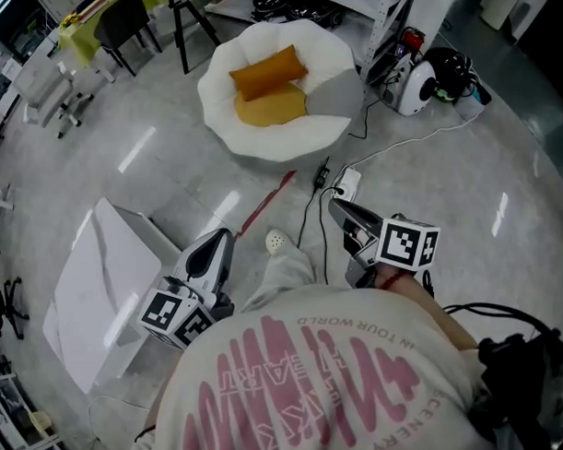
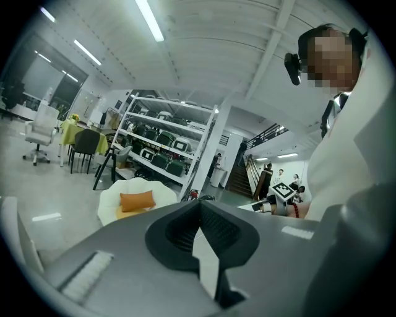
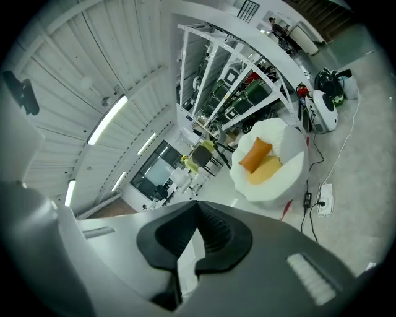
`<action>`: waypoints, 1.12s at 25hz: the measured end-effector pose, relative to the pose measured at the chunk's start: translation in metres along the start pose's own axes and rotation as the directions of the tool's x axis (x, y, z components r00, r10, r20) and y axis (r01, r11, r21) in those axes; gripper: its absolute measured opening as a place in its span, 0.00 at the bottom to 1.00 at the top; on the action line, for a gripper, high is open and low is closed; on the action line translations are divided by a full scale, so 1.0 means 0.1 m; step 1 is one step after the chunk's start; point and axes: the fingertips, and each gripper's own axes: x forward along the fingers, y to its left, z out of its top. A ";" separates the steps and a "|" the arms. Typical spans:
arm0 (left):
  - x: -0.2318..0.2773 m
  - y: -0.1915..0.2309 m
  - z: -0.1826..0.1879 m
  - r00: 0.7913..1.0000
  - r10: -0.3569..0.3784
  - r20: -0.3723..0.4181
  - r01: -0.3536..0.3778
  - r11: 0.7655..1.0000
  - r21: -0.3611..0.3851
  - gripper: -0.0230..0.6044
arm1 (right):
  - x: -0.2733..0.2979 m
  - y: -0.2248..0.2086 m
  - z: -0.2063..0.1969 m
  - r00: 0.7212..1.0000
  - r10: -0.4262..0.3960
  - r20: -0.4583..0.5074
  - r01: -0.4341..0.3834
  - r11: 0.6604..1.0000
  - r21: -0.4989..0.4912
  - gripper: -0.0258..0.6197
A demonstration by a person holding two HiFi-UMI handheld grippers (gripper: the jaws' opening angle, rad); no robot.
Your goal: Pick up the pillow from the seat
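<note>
I see glossy grey floor (image 1: pixel 156 114) | white seat (image 1: pixel 266 147) stands on it | power strip (image 1: pixel 347 183), cables (image 1: pixel 306 214) just beside | white panel (image 1: pixel 104 287) left

Pillow (image 1: pixel 265 72) orange; cushion (image 1: pixel 272 108) yellow; seat (image 1: pixel 222 93) white, one grey patch. Shirt (image 1: pixel 332 360) cream, pink lettering. Floor (image 1: pixel 449 179) pale grey. Strip (image 1: pixel 264 205) red.

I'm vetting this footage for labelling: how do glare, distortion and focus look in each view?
Head view: sharp, with streaks of glare on the floor; the pillow reads clearly. Left gripper view: strong fisheye, dark corners, ceiling lights blown out, left tongs loom large. Right gripper view: same fisheye, tilted, shelves bowed.
</note>
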 end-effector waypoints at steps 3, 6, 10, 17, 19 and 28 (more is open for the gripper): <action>0.17 0.17 0.05 1.000 -0.007 -0.005 0.007 1.000 0.001 0.05 | 0.14 -0.01 0.10 1.000 0.001 -0.014 -0.001 1.000 -0.010 0.05; 0.39 0.33 0.13 1.000 -0.015 -0.019 0.015 1.000 -0.017 0.05 | 0.29 -0.06 0.24 1.000 -0.016 -0.023 0.015 0.999 -0.038 0.05; 0.70 0.60 0.21 0.999 -0.038 -0.013 0.037 0.998 -0.042 0.05 | 0.50 -0.19 0.49 0.999 -0.046 -0.021 0.045 0.999 -0.030 0.05; 1.18 1.24 0.53 1.000 -0.011 -0.005 0.011 1.000 -0.021 0.05 | 0.94 -0.52 1.18 0.994 -0.097 0.044 0.098 0.995 -0.003 0.05; 1.30 1.47 0.59 1.000 0.005 -0.001 -0.005 1.000 -0.029 0.05 | 1.15 -0.54 1.34 0.995 -0.094 0.037 0.095 0.996 -0.006 0.05; 1.83 1.92 1.05 1.000 0.009 -0.010 -0.009 1.000 -0.018 0.05 | 1.92 -0.42 1.80 1.000 -0.027 -0.016 0.026 0.999 -0.029 0.05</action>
